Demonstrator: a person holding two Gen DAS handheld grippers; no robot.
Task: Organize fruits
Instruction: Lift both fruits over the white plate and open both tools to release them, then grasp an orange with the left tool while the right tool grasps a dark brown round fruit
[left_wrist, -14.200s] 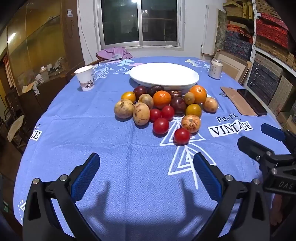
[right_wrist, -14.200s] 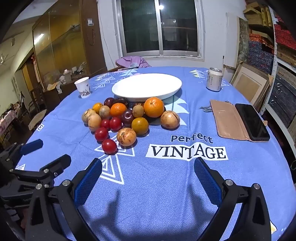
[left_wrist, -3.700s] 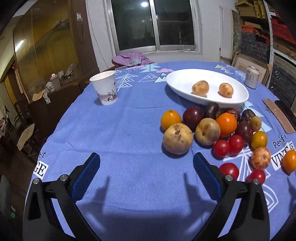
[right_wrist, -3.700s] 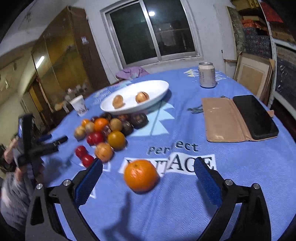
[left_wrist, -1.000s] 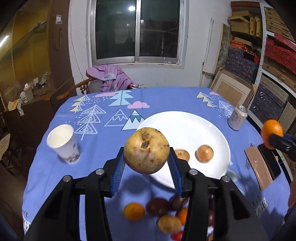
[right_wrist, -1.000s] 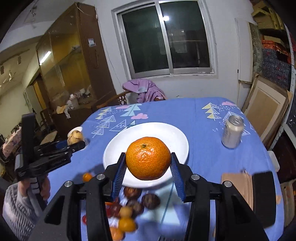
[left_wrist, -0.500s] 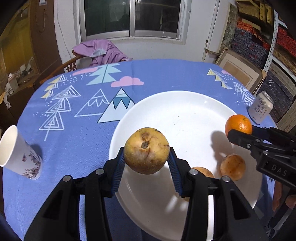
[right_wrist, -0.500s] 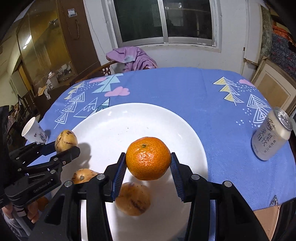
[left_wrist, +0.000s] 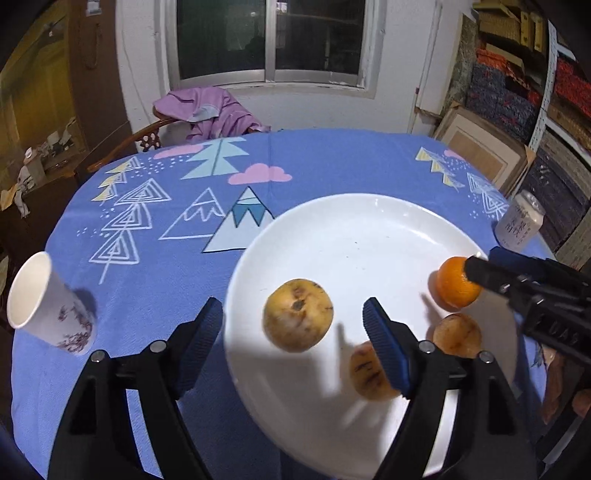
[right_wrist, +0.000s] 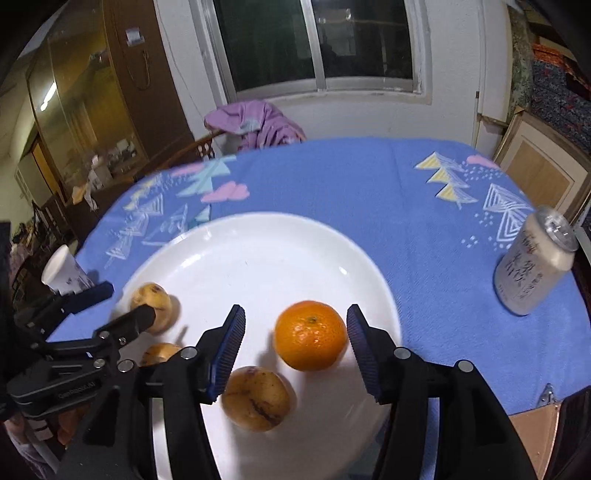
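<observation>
Four fruits sit on or just over one big white plate (left_wrist: 332, 221) that rests on the bench (left_wrist: 314, 158), which wears a blue cloth with trees, clouds and mountains drawn on it. The near edge of the plate is cut off by the bottom of both pictures.

The left gripper (left_wrist: 293, 332) is over the left part of the plate. Its jaws are opening, with clear gaps on both sides of the big yellow-brown fruit (left_wrist: 297, 314) between them. They do not grip it. I cannot tell if that fruit is touching the plate yet.

The right gripper (right_wrist: 295, 341) is over the right part of the plate. Its jaws are opening too. The orange (right_wrist: 310, 335) is between them, with a gap on the left side and the right pad very close. It looks let go, down on the plate.

Two smaller brown fruits lie at the near side. One small brown fruit (left_wrist: 457, 335) shows whole in the left view. The other brown fruit (left_wrist: 364, 376) is half hidden behind the left gripper's right finger.

Only the left view shows the paper cup (left_wrist: 48, 301) whole; in the right view it is partly hidden. The drink can (right_wrist: 532, 266) shows best in the right view. Its dark writing is too blurry to read. Small letters on the grippers' bodies are also too tiny to read.

A purple cloth (left_wrist: 207, 110) hangs on a chair behind the bench.
</observation>
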